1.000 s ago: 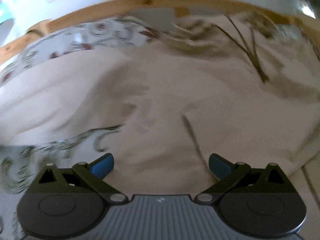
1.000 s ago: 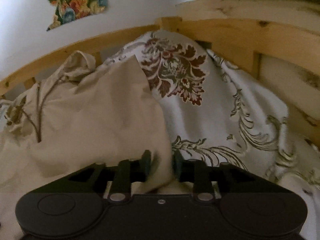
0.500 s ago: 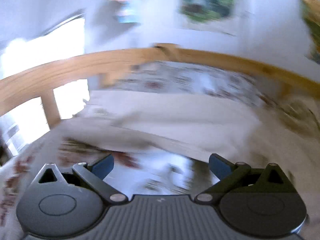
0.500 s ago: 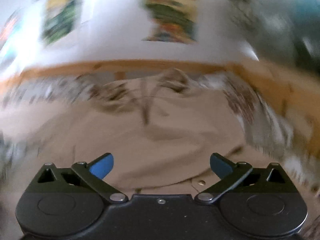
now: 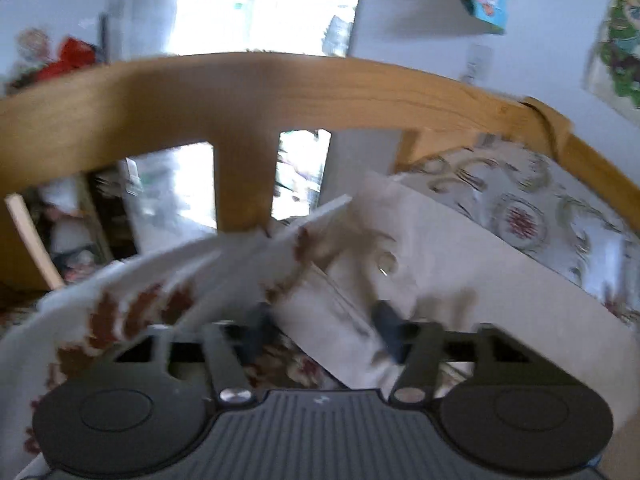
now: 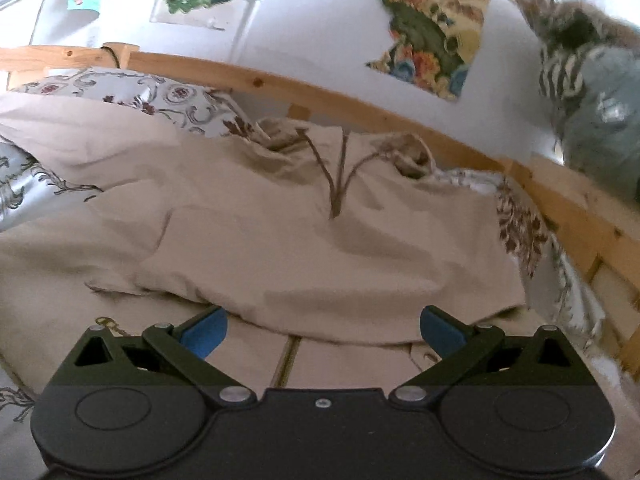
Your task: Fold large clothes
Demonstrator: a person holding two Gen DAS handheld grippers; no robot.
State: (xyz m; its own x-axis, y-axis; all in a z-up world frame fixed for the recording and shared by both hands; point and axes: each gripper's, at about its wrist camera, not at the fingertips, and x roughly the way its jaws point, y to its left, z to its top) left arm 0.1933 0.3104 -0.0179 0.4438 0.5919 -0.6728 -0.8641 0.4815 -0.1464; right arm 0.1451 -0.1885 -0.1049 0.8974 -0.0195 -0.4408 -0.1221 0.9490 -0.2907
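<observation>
A large beige garment (image 6: 288, 232) with dark drawstrings lies rumpled across the bed in the right wrist view. My right gripper (image 6: 322, 326) is open and empty just above its near fold. In the left wrist view a beige corner of the garment (image 5: 460, 276) with a metal eyelet lies between the fingers of my left gripper (image 5: 320, 328), over the patterned bedsheet (image 5: 132, 300). The left jaws are partly closed around this corner; the view is blurred, so I cannot tell if they pinch it.
A wooden bed rail (image 5: 248, 96) runs close ahead of the left gripper, with a bright window behind it. In the right wrist view the wooden bed frame (image 6: 360, 100) curves along the wall with posters. A plush toy (image 6: 588, 92) sits at the far right.
My right gripper has let go of the beige cloth and opened, swinging left. My left gripper swung left to the bed's end rail and its jaws have narrowed around the garment corner.
</observation>
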